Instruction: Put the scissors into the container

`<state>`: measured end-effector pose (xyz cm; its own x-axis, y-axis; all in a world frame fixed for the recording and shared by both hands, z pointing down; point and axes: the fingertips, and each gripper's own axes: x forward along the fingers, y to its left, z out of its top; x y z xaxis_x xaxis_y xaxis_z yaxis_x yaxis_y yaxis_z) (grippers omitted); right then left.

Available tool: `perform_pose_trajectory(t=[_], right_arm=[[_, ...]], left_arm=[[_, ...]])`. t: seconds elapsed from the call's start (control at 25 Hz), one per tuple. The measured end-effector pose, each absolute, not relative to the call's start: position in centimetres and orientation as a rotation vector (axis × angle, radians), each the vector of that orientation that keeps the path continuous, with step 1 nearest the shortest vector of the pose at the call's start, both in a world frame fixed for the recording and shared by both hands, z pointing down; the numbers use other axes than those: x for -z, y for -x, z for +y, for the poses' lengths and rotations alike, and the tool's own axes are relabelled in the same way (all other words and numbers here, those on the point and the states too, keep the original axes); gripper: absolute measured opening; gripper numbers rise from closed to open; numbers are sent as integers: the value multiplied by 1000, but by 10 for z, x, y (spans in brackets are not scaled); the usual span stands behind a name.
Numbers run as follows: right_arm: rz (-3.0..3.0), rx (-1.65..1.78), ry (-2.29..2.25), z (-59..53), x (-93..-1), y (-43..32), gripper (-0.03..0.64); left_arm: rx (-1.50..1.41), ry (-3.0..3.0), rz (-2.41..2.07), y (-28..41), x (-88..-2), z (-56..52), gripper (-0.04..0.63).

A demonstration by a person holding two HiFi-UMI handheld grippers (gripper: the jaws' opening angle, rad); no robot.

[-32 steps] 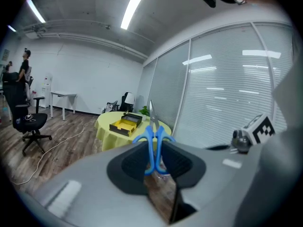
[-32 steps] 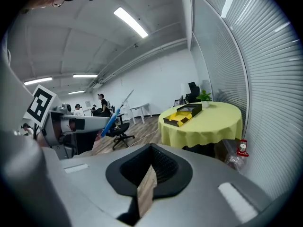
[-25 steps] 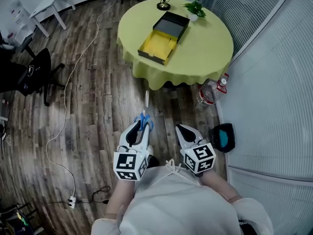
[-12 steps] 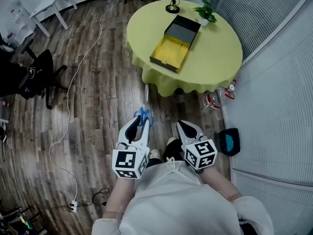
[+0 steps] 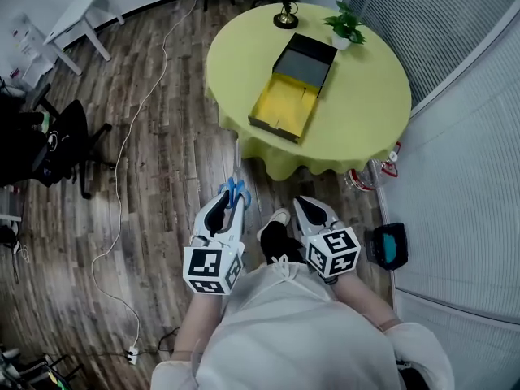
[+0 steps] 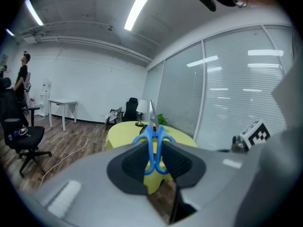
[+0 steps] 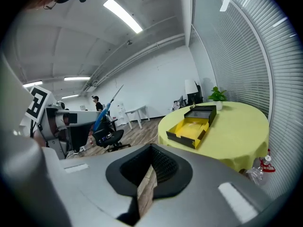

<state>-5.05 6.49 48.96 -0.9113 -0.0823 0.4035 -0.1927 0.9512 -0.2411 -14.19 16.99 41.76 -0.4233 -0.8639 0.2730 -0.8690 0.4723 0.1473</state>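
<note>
**Mia:** Where are the scissors?

**Ben:** The scissors [image 6: 154, 144] are in the left tool [image 5: 230, 206]. Its 2 jaws squeeze the blue handles from both sides. The shiny blades stick out past the tips and point toward the desk [image 5: 370, 96].

**Mia:** Are they over the desk?

**Ben:** No. They are up in the air over the wooden floor [image 5: 162, 161], near the desk's edge but not at it.

**Mia:** And the container?

**Ben:** The container [image 5: 286, 108] lies open on the round yellow desk, on the side closer to the tools. It has 2 parts that touch. The near part is yellow inside, and the far part is black.

**Mia:** What about the other tool?

**Ben:** The right tool [image 5: 307, 208] has its jaws pulled close together. Only a thin slit is left, and the floor shows through it. Nothing is in it.

**Mia:** Where are the 2 tools?

**Ben:** Side by side in front of the person [image 5: 284, 331], a little apart, both pointing at the desk. A dark shoe [image 5: 274, 232] shows between them, down on the floor.

**Mia:** Anything else on the desk?

**Ben:** A lamp [image 5: 286, 0] and a small green plant [image 5: 346, 24] stand at the far edge, behind the container.
</note>
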Motion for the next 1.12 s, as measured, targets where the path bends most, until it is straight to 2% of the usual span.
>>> perform_pose_trajectory(t=[0.24, 0.72, 1.12], right_arm=[[-2726, -412, -312, -19, -484, 105, 0], [-2704, -473, -449, -141, -491, 183, 0], [-2636, -538, -657, -197, -515, 179, 0]], left_arm=[[-68, -1506, -2387, 208, -419, 98, 92], [-159, -1620, -2249, 287, -435, -40, 92], [-250, -1701, -2069, 304, -476, -106, 92]])
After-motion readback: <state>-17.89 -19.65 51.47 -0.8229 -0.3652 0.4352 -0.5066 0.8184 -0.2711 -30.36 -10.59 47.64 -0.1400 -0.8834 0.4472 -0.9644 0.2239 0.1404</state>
